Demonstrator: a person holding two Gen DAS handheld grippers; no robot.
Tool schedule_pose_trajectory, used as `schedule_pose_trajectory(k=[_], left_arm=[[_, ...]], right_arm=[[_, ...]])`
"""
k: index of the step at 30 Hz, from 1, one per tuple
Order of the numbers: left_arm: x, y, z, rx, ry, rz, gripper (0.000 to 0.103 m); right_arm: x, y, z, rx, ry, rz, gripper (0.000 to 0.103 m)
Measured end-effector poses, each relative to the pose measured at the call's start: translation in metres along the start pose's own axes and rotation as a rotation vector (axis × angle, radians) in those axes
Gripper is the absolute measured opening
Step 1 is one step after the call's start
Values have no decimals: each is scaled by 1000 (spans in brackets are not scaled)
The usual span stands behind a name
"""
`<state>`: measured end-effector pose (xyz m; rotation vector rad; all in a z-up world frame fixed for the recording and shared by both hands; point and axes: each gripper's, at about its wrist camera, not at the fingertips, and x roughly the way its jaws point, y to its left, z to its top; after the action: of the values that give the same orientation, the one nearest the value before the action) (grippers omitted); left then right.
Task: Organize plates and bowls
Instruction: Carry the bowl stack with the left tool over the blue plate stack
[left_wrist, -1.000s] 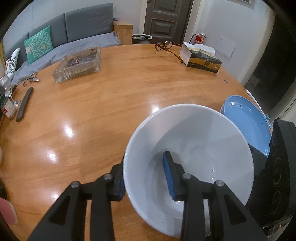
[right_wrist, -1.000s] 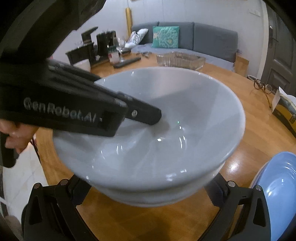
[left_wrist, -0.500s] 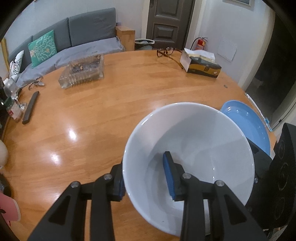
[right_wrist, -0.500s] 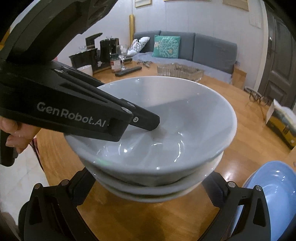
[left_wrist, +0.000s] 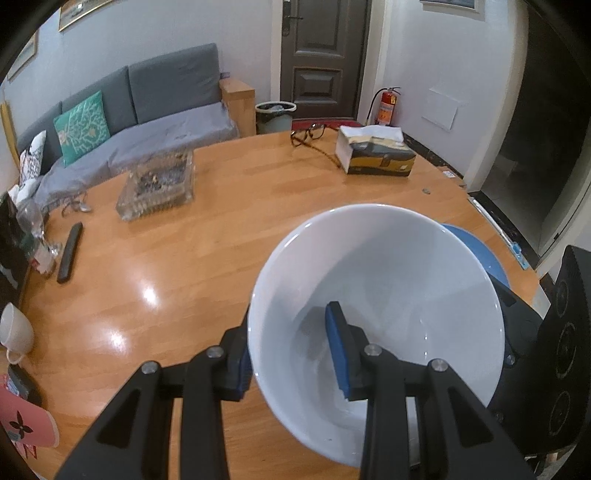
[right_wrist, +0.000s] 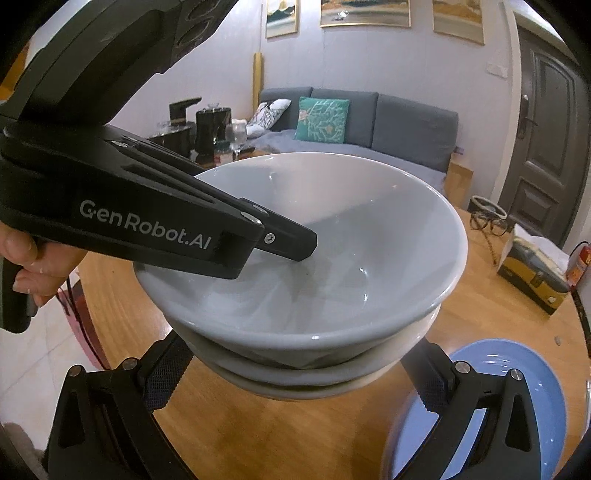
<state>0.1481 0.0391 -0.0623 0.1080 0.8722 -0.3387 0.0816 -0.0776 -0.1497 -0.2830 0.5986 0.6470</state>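
A white bowl (left_wrist: 388, 280) hangs above the wooden table (left_wrist: 184, 277), tilted a little. My left gripper (left_wrist: 290, 343) is shut on its near rim, one blue pad inside and one outside. In the right wrist view this bowl (right_wrist: 351, 240) nests in a lower white bowl (right_wrist: 295, 386), with perhaps another one under it. My right gripper (right_wrist: 295, 369) stands wide around that lower bowl, a finger pressed on each side, holding it clear of the table. A blue plate (left_wrist: 476, 254) lies on the table behind the bowls, also visible in the right wrist view (right_wrist: 498, 406).
On the table are a glass tray (left_wrist: 157, 184), a tissue box (left_wrist: 375, 155), eyeglasses (left_wrist: 308, 133), a black remote (left_wrist: 70, 253) and a white cup (left_wrist: 16, 330) at the left edge. A person's hand (right_wrist: 22, 258) grips the left gripper's handle.
Both grippers have risen together with the nested bowls; the table and the blue plate now lie farther below. Neither grip has changed.
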Motion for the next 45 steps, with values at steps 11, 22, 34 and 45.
schedule_pose_trajectory(k=[11,22,34,45], left_arm=[[-6,-52,22,69,-29,-38,31],[1,-102,39,117,-37,-88,31],[20,-142,50,162,-18,-116,31],[47,-174,57,195,19,-145,31]], right_arm=[[-40,-23,-7,27,-35,-72,102],[-72,-52,-23,64,-48,-142,102],[-91,-76,-44,112,-48,-185,102],[-107,-96,-71,156,-30,-215,102]])
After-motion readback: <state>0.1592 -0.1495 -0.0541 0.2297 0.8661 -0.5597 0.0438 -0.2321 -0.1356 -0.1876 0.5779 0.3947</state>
